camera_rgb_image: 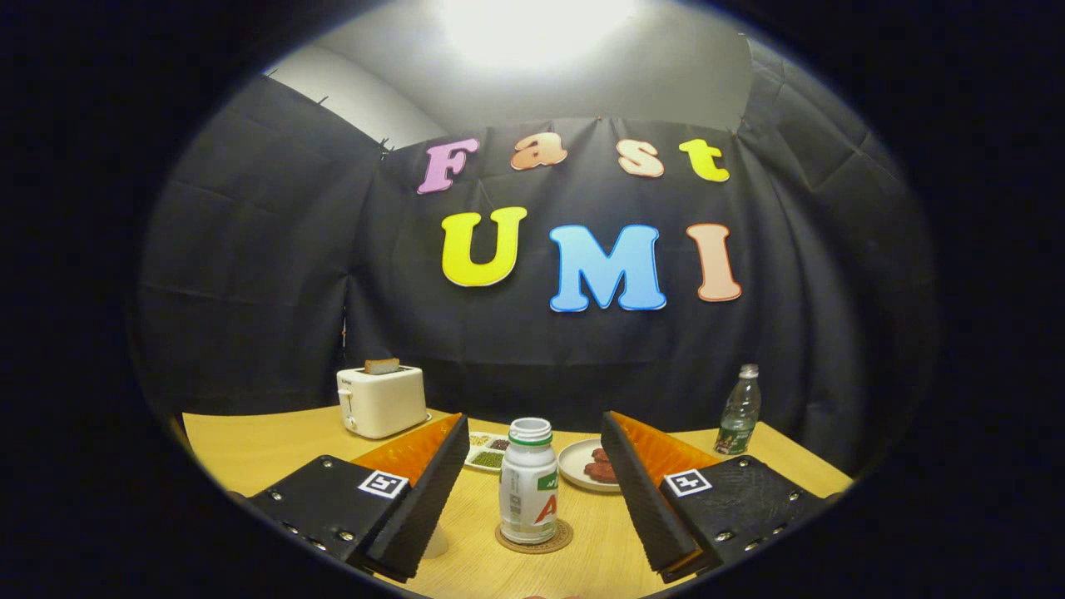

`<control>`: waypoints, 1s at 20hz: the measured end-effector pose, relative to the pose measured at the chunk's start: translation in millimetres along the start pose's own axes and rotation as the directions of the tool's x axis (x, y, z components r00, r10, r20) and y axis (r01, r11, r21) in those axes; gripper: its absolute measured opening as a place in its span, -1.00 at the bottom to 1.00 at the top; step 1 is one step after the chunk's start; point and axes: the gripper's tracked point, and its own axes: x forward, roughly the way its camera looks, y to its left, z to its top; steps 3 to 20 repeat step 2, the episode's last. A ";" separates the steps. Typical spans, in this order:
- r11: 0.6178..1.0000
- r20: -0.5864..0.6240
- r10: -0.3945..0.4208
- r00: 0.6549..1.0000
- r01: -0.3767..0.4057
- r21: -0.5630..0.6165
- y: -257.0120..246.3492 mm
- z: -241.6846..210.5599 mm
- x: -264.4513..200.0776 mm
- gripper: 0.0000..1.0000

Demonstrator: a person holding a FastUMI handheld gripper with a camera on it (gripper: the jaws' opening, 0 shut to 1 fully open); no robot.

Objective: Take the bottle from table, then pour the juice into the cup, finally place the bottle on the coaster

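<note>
We see bottle [528, 482] upright on coaster [535, 538], uncapped | gripper [532, 491] released, fingers spread either side, not touching | we judge placement done, so it stands free | toaster [382, 401] far left
</note>
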 end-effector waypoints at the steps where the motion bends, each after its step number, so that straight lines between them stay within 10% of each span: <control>1: 1.000 0.006 -0.008 1.000 0.009 -0.006 -7.7 8.2 -7.5 0.93; 20: 1.000 0.018 -0.024 1.000 0.024 -0.009 -17.9 16.4 -14.1 0.92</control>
